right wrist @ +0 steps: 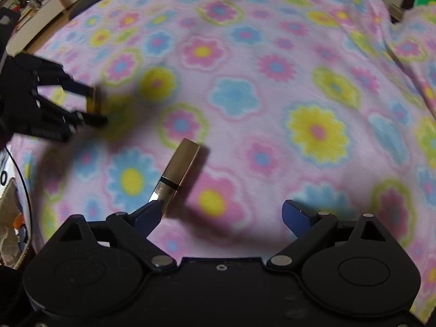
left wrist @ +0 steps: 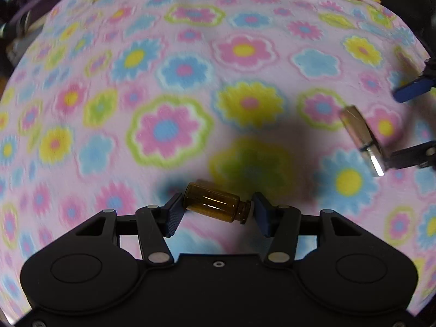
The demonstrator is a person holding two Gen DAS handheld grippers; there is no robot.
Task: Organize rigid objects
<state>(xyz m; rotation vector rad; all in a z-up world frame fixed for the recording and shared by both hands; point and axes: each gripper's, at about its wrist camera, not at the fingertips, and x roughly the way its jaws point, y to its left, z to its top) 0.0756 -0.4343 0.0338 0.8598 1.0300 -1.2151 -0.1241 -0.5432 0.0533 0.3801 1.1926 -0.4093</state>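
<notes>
Gripping a small amber glass vial (left wrist: 215,202) end to end at lower centre, the left gripper (left wrist: 216,212) hovers over the floral fleece blanket (left wrist: 190,68). The right gripper (right wrist: 222,215) gapes wide, its left finger touching a gold rectangular lipstick tube (right wrist: 178,170) lying mid-frame. Centring both fingers about the tube before closing should prevent skidding.

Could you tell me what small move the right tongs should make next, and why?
Probably shift slightly left to centre on the gold lipstick tube, then close. The right tongs are open, with only the left fingertip touching the tube's end. The left tongs already hold the amber vial.
</notes>
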